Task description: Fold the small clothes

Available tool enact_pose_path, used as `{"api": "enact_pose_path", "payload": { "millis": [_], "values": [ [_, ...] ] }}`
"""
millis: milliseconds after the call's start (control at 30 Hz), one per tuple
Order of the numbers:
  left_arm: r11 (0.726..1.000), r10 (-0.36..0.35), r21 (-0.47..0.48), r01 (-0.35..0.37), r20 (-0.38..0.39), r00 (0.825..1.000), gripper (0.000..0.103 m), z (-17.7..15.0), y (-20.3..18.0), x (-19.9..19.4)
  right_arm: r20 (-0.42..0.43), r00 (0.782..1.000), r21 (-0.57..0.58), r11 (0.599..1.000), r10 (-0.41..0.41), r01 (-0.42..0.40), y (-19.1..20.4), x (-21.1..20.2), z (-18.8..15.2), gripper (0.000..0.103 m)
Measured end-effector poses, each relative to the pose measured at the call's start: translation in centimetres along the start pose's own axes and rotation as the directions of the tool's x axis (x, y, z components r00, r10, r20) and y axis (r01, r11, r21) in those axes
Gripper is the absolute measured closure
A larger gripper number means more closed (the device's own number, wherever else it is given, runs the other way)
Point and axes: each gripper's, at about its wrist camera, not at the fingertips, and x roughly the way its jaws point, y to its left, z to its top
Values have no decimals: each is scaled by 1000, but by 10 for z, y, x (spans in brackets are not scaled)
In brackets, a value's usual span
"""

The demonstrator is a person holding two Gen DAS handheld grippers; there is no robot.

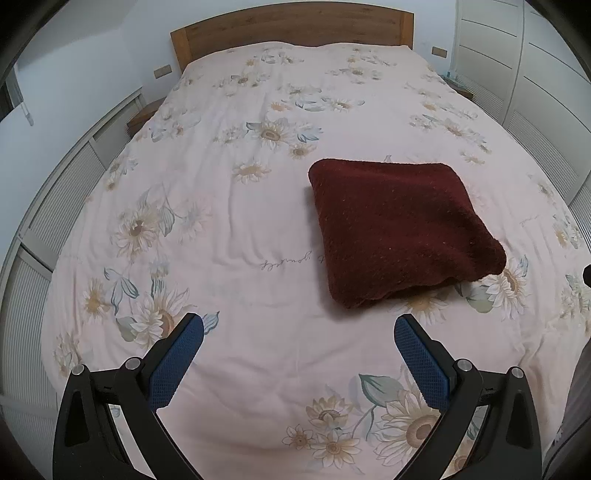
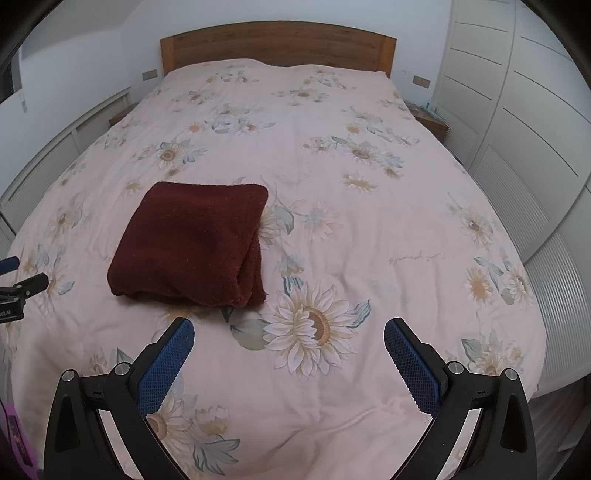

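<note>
A dark red knitted garment lies folded into a thick square on the pink flowered bedspread. It also shows in the right wrist view, left of centre. My left gripper is open and empty, held above the bedspread just short of the garment's near edge. My right gripper is open and empty, above a large printed sunflower, to the right of the garment's near corner. The left gripper's tips show at the left edge of the right wrist view.
A wooden headboard stands at the far end of the bed. White louvred cabinets run along the right side and a low white unit along the left. Small bedside tables flank the bed.
</note>
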Motion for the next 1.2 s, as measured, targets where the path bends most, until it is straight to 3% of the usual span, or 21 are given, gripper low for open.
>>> {"api": "enact_pose_path", "payload": {
  "millis": [1200],
  "values": [
    [999,-26,28,27,-17,1000,1,-3,-2,6,-34,999,-21,1000,22,-22,-7,10,-4,0]
  ]
}}
